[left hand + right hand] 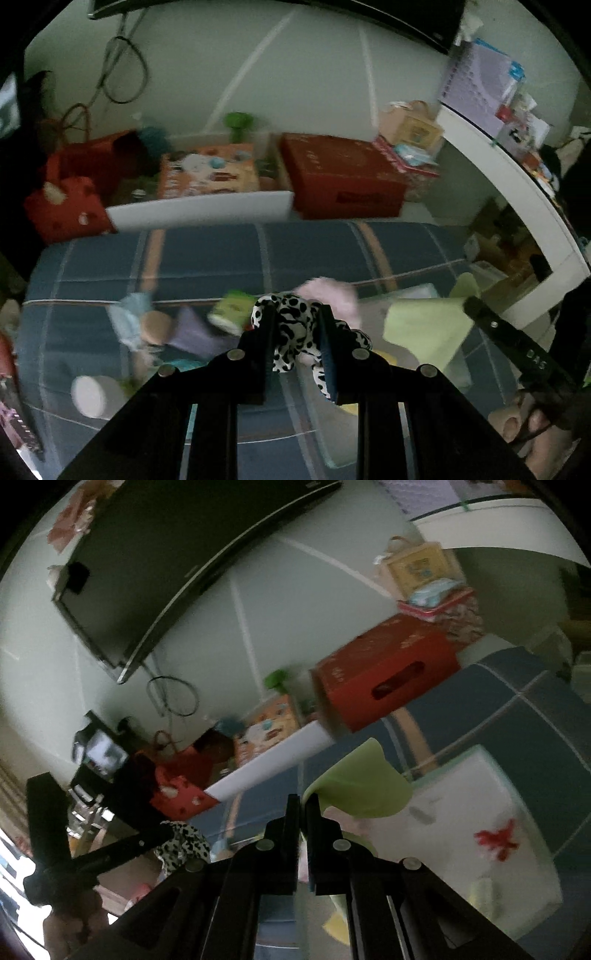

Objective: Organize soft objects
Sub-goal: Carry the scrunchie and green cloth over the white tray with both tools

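Note:
My left gripper (295,314) is shut on a black-and-white spotted plush toy (291,332) and holds it above the blue plaid bed (221,251). The toy also shows in the right wrist view (184,845). My right gripper (302,801) is shut on a light green cloth (358,782), which hangs over a clear plastic bin (480,812). The green cloth also shows in the left wrist view (428,328). On the bed lie a pink soft item (332,291), a green can (232,312), a purple cloth (192,332) and a light blue cloth (129,314).
Red boxes (343,177) and an orange box (207,173) stand beyond the bed by the wall. A white shelf (509,184) curves along the right. A white cup (92,395) lies on the bed at left. A dark TV (184,554) hangs on the wall.

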`<action>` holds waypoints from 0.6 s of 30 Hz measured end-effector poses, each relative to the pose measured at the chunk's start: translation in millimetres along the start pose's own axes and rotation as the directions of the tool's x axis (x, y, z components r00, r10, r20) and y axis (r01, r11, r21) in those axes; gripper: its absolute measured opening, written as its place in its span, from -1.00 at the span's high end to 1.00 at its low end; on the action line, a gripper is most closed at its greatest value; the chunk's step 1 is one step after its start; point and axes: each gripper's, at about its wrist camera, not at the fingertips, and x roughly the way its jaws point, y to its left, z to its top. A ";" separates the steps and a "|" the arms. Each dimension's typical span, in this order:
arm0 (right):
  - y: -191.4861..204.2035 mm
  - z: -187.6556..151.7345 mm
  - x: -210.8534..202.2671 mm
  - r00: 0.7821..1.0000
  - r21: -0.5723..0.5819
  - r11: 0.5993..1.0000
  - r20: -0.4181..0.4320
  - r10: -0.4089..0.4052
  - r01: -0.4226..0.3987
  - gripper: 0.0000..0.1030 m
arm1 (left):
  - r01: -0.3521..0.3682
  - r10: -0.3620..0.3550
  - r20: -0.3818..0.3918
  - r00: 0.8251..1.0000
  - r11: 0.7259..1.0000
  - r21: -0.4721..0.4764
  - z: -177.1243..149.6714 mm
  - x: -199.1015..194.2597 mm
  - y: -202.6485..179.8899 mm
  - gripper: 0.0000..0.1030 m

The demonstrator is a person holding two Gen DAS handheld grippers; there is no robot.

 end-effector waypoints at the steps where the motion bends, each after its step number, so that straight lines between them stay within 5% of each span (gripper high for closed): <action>1: -4.4 1.4 -1.2 1.000 0.005 1.000 0.002 -0.012 0.012 0.93 | 0.006 -0.006 0.000 1.000 1.000 0.002 -1.8 5.4 -5.9 0.55; 12: -39.9 14.0 -14.1 0.986 0.059 0.986 0.047 -0.157 0.154 0.93 | 0.072 -0.072 0.009 0.997 0.997 0.013 -22.1 56.0 -60.0 0.54; 18: -52.9 9.3 13.2 0.982 0.079 0.979 -0.019 -0.190 0.190 0.86 | 0.088 -0.088 -0.009 0.996 0.996 0.009 -43.5 92.6 -65.0 0.53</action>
